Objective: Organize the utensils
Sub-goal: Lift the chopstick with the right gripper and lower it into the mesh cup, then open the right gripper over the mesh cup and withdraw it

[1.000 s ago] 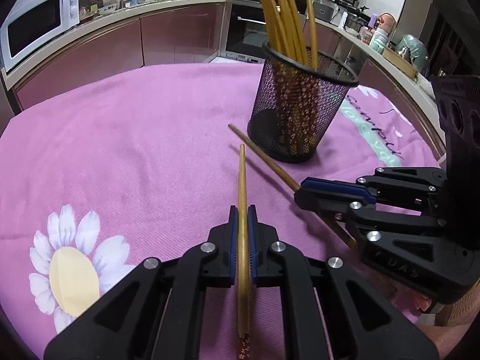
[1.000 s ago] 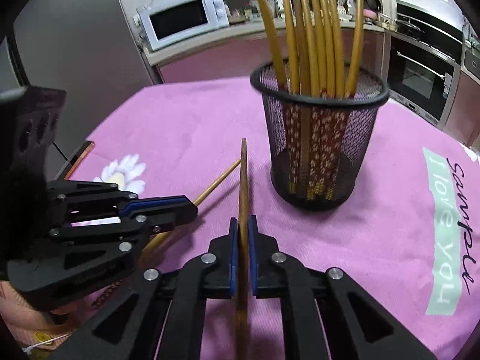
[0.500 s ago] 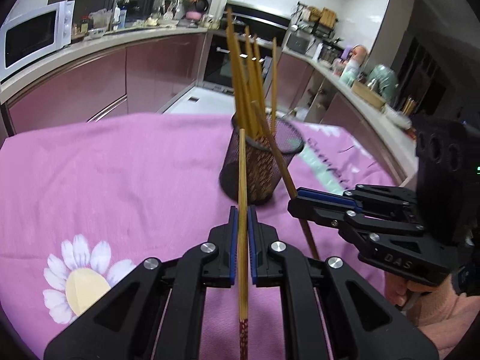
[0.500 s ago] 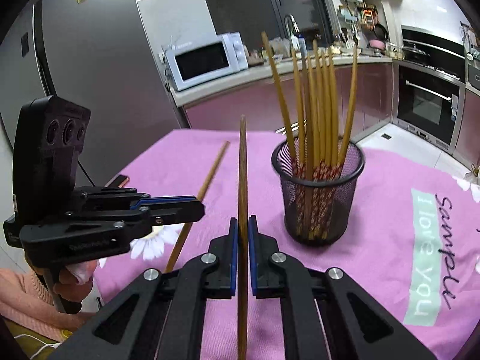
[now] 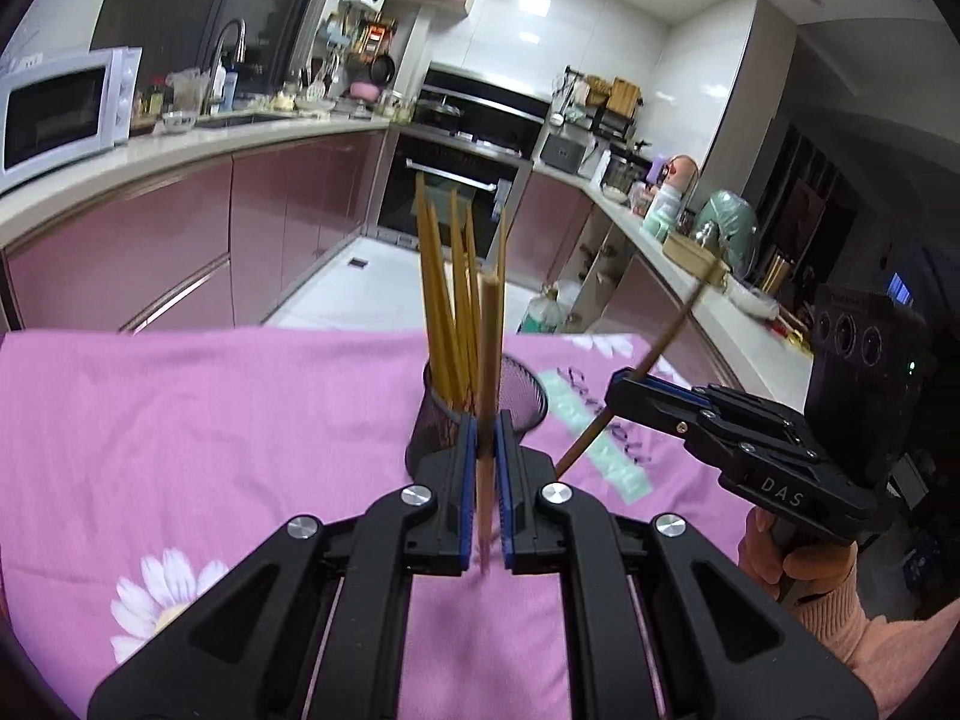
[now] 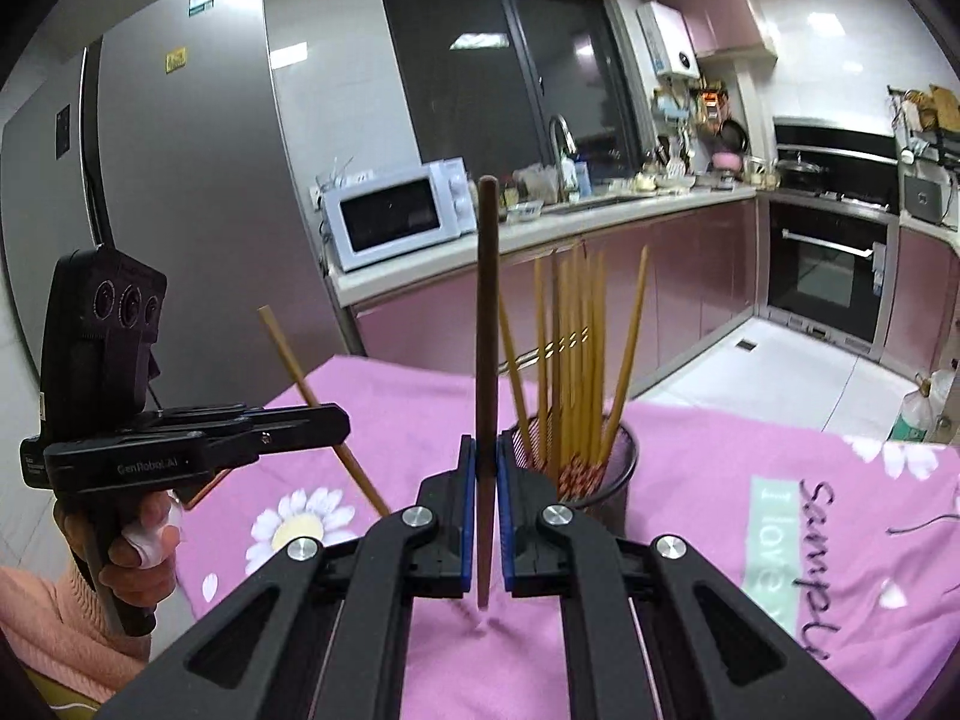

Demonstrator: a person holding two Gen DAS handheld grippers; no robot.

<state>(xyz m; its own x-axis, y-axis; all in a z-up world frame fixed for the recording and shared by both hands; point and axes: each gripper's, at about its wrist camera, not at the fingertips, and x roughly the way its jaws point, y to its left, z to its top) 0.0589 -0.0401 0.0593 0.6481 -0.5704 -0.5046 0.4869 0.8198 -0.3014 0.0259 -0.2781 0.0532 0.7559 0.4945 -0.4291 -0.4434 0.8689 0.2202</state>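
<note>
While both your left tongs (image 5: 487, 420) and right tongs (image 6: 486, 450) are clamped on one chopstick (image 5: 491, 360) each above the mesh cup (image 6: 594, 474) (already crowded), a tilted drop could glance off its rim.

A pink woven cloth (image 5: 210, 420) with a fine, matt texture covers the table, printed with white daisies. On it stands a cup of black wire mesh (image 6: 606, 468), slightly shiny, filled with smooth, pale wooden chopsticks (image 6: 576, 360) whose lower ends carry a red pattern. Beside the cup, each gripper is matt black plastic with blue pads and bright metal screw heads: the left gripper (image 5: 487, 474) pinches a light wooden chopstick (image 5: 491, 354), the right gripper (image 6: 486, 480) a darker brown one (image 6: 486, 312). Behind the cup, the cabinet fronts (image 5: 180, 228) are glossy pink, and the fridge (image 6: 180, 180) looks like brushed grey metal.
</note>
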